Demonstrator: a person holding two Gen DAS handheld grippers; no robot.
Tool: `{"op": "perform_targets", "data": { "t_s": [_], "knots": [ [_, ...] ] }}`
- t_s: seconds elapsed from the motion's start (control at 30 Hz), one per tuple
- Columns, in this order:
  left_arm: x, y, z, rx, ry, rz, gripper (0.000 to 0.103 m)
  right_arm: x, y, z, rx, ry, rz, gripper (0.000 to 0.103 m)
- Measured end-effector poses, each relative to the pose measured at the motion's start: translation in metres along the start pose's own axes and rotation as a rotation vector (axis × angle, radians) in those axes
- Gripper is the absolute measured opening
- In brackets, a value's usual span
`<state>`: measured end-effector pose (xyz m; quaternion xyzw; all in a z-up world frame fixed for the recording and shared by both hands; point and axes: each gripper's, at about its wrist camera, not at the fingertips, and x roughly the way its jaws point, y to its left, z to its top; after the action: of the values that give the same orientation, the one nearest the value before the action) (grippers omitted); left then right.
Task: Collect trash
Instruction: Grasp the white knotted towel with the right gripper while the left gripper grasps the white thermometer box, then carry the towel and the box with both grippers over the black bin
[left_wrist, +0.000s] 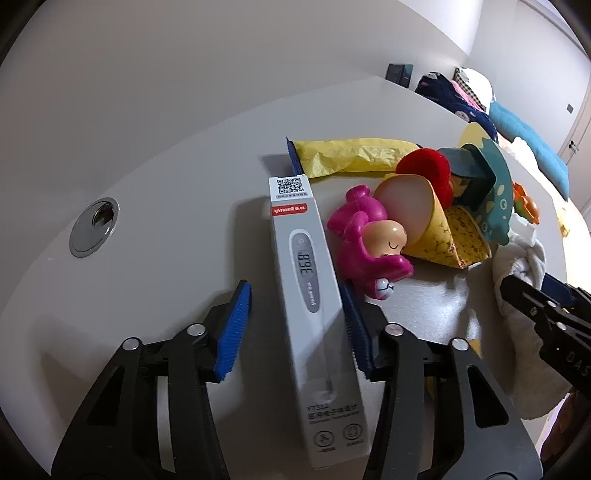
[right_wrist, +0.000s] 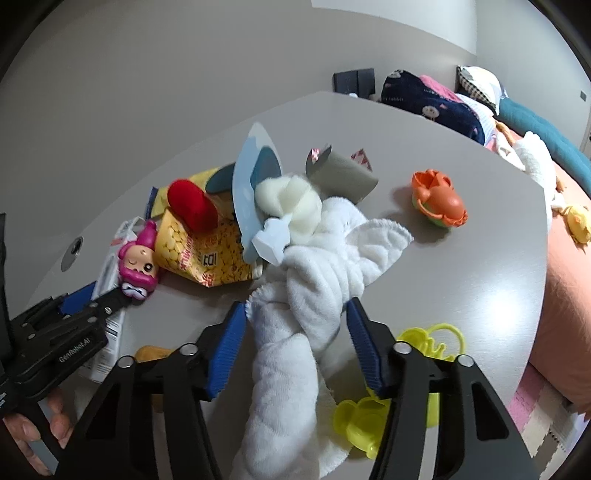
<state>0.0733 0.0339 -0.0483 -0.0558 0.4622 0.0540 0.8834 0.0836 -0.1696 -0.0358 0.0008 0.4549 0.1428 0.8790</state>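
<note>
Left gripper (left_wrist: 295, 325): lower centre of its view, jaws part-way in around the white thermometer box (left_wrist: 314, 314); the right pad touches it, the left stands clear.
Clutter: pink doll (left_wrist: 369, 240), yellow wrapper (left_wrist: 351, 153) and yellow carton (right_wrist: 207, 251) lie mid-frame on the grey table (left_wrist: 166, 221).
Right gripper (right_wrist: 297, 343): jaws narrowed around the white towel (right_wrist: 314, 280), pads at its sides.
Progress: early, I judge; nothing lifted, no bin visible.

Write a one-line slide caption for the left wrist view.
Left tongs straddle a white thermometer box beside a pink doll on the grey table.
</note>
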Motion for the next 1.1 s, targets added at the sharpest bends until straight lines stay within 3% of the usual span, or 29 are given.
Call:
{"op": "perform_targets", "data": {
  "t_s": [0.2, 0.6, 1.1],
  "knots": [
    [-0.004, 0.003, -0.005, -0.006, -0.007, -0.023, 0.027, 0.001, -0.005, -0.001, 0.029, -0.006, 0.05, 0.039],
    [-0.044, 0.0, 0.003, -0.016, -0.118, -0.043, 0.027, -0.046, -0.008, 0.006, 0.054, -0.101, 0.077, 0.037],
    [-0.088, -0.031, 0.001, 0.032, -0.183, -0.084, 0.027, -0.117, -0.023, -0.003, 0.079, -0.215, 0.08, 0.037]
  ]
}}
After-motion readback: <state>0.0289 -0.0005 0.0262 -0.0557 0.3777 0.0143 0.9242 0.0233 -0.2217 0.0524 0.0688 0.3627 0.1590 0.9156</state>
